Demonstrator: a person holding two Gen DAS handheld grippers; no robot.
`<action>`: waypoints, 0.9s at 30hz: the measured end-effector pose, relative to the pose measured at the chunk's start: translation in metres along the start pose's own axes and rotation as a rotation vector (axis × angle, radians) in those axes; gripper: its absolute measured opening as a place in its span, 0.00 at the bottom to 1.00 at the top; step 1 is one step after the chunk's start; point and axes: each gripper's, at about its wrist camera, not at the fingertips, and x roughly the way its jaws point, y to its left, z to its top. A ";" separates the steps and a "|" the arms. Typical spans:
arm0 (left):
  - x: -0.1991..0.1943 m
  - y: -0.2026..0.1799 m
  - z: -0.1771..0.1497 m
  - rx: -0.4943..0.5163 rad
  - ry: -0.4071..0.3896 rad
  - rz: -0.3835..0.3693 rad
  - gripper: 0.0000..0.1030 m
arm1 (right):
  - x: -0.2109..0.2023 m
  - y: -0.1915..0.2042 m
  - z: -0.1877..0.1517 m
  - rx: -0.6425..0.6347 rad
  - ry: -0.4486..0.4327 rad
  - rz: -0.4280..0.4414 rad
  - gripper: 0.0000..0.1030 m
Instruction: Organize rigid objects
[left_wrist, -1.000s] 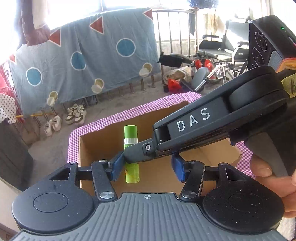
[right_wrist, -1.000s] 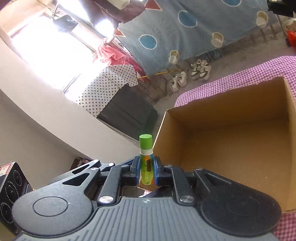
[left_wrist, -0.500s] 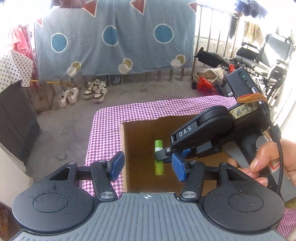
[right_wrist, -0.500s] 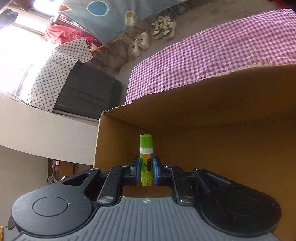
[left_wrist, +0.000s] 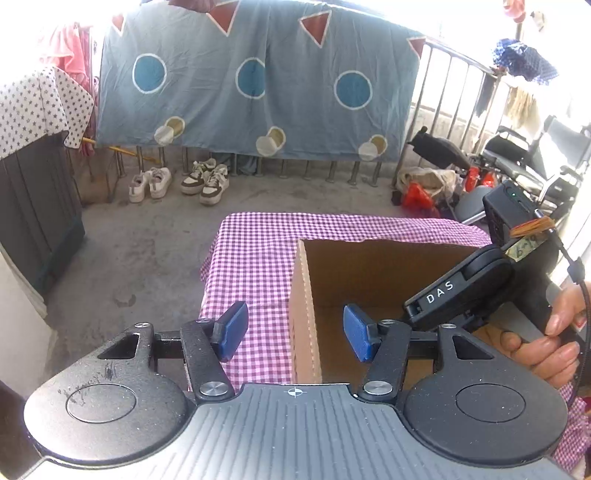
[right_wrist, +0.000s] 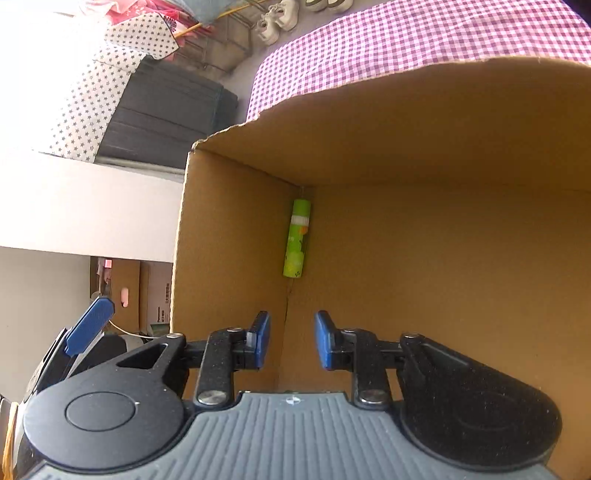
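Right tool (right_wrist: 291, 341) jaws just opened, nothing between them. Green tube (right_wrist: 296, 239) lies mid-frame in cardboard box (right_wrist: 443, 258) corner, on the floor against the wall. Left tool (left_wrist: 291, 330) open, empty, straddling box edge. Risk: withdrawing tools could snag the wall, shifting box on desk (left_wrist: 255, 258).

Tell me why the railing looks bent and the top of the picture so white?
Left wrist view: the fisheye lens curves the railing near the edge, and daylight behind the hanging sheet burns out the top. Right wrist view: the cardboard box interior is evenly lit and sharp.
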 end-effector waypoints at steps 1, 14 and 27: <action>-0.001 0.002 -0.001 0.000 -0.002 0.002 0.55 | -0.002 -0.001 -0.005 0.017 0.020 -0.001 0.72; 0.009 0.023 -0.008 0.004 -0.001 0.035 0.56 | 0.032 -0.043 -0.040 0.313 0.285 0.025 0.76; 0.010 0.036 -0.011 -0.033 -0.003 0.055 0.58 | 0.033 -0.040 -0.017 0.417 0.152 0.252 0.78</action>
